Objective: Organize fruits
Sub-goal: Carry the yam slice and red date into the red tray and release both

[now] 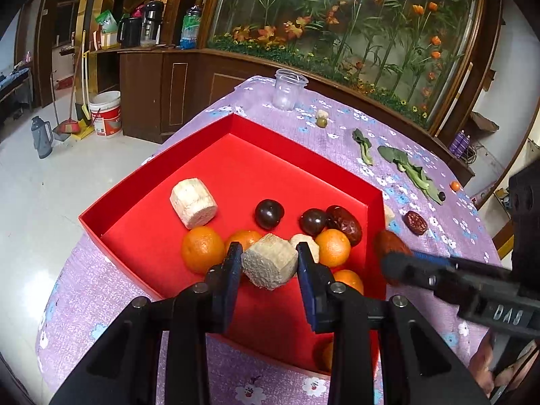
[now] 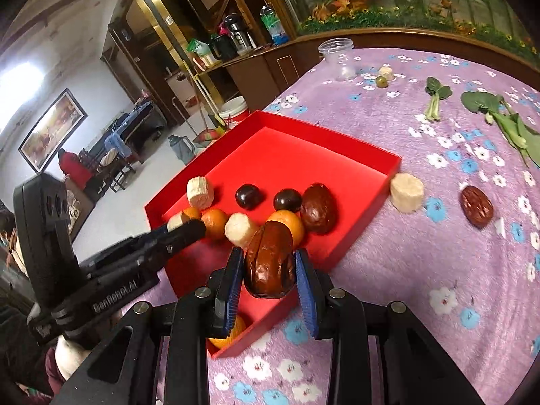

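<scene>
A red tray (image 1: 216, 150) (image 2: 364, 150) lies on the purple flowered tablecloth and holds several oranges, two dark plums, a red date and pale cut chunks. My left gripper (image 1: 270, 263) is shut on a pale cut chunk (image 1: 268, 265) and holds it over the tray's near part. My right gripper (image 2: 270, 270) is shut on a large red date (image 2: 270, 260) above the tray's near edge. It shows in the left wrist view (image 1: 391, 253) at the tray's right side. The left gripper shows in the right wrist view (image 2: 184, 227) with its chunk.
On the cloth outside the tray lie a pale chunk (image 2: 406, 192), a red date (image 2: 476, 206) (image 1: 415, 222), green leaves (image 2: 499, 114) (image 1: 408, 168), a small orange (image 1: 455, 186), a green fruit (image 2: 381, 81) and a clear plastic jar (image 1: 288, 89) (image 2: 339, 59). The table edge drops to the floor at left.
</scene>
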Demonstrator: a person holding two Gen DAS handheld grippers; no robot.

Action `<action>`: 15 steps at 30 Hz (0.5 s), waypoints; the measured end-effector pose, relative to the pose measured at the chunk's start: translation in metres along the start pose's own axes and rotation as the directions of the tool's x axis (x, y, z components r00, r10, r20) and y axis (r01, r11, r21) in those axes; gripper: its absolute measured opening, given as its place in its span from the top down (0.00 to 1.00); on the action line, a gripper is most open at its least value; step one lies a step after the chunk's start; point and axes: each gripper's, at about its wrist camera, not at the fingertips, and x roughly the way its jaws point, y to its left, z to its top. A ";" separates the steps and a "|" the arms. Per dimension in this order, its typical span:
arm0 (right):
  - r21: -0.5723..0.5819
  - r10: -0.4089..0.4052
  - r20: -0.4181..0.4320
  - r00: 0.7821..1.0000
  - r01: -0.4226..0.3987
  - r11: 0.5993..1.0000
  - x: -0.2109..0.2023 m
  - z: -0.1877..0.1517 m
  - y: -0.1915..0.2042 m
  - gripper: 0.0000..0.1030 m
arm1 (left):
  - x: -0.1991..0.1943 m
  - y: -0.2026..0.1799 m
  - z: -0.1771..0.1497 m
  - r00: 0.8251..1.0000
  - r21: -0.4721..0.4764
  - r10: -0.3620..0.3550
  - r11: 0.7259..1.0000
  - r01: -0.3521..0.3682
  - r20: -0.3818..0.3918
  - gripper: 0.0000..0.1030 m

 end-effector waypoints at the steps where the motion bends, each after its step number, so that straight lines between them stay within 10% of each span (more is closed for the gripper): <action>1: 0.001 0.001 -0.001 1.000 -0.001 1.000 0.003 0.004 0.001 0.67 | 0.002 0.000 0.000 1.000 0.001 0.003 1.000 -0.003 0.000 0.70; 15: -0.025 -0.051 -0.094 0.994 0.049 0.998 0.079 0.056 0.014 0.67 | 0.009 0.009 0.000 1.000 -0.041 0.012 0.999 -0.012 -0.005 0.67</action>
